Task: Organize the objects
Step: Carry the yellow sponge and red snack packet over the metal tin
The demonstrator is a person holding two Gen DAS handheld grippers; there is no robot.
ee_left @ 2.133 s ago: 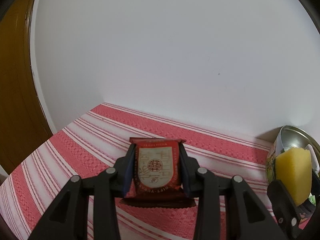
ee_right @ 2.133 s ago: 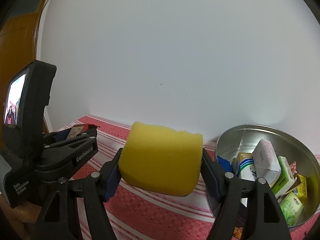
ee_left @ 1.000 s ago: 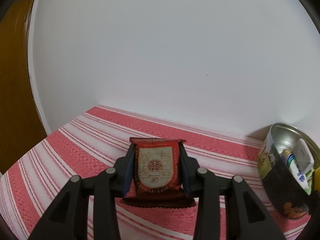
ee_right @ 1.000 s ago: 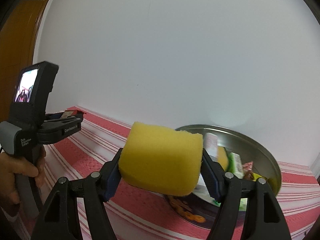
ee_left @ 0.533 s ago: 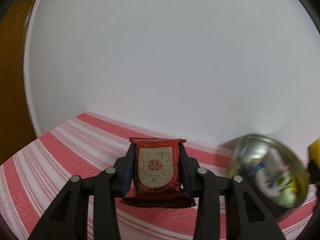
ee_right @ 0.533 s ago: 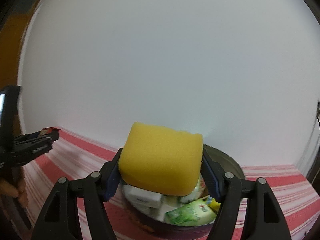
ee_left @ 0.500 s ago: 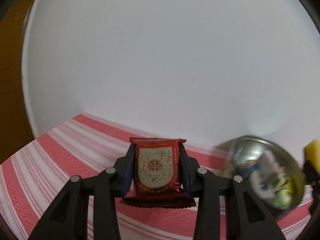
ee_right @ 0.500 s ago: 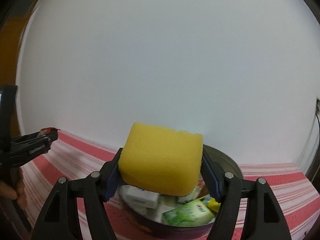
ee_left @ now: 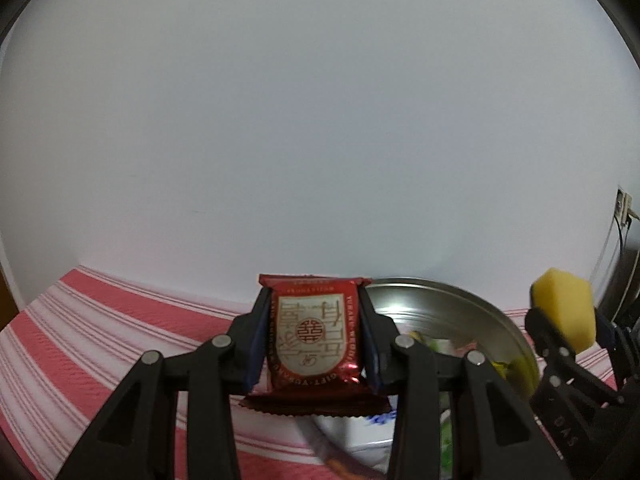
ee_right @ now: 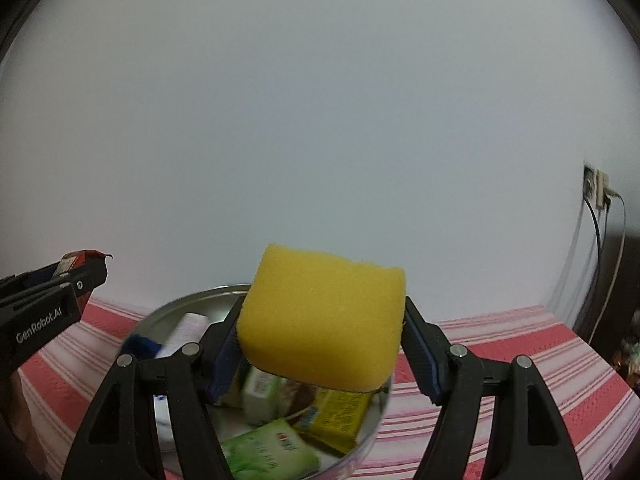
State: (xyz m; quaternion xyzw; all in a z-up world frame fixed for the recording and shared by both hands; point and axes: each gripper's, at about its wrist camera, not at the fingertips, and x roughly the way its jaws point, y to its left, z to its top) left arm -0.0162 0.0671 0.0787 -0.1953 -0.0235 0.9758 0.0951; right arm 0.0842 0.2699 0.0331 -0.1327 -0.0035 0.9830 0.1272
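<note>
The left claw (ee_left: 316,344) is clamped on a red snack packet (ee_left: 314,338), its blue pads pressing both side edges; the packet stands upright between the fingers, its crimped lower seam sticking out below them, held above the red-and-white striped table (ee_left: 100,332) just left of the round metal tin (ee_left: 472,308). The tin sits near the table's far edge by the white wall, with small boxes and packets (ee_right: 276,452) inside. The right claw (ee_right: 320,344) is clamped on a yellow sponge (ee_right: 322,322), which fills the gap between its pads and hangs over the tin's opening, clear of the contents.
</note>
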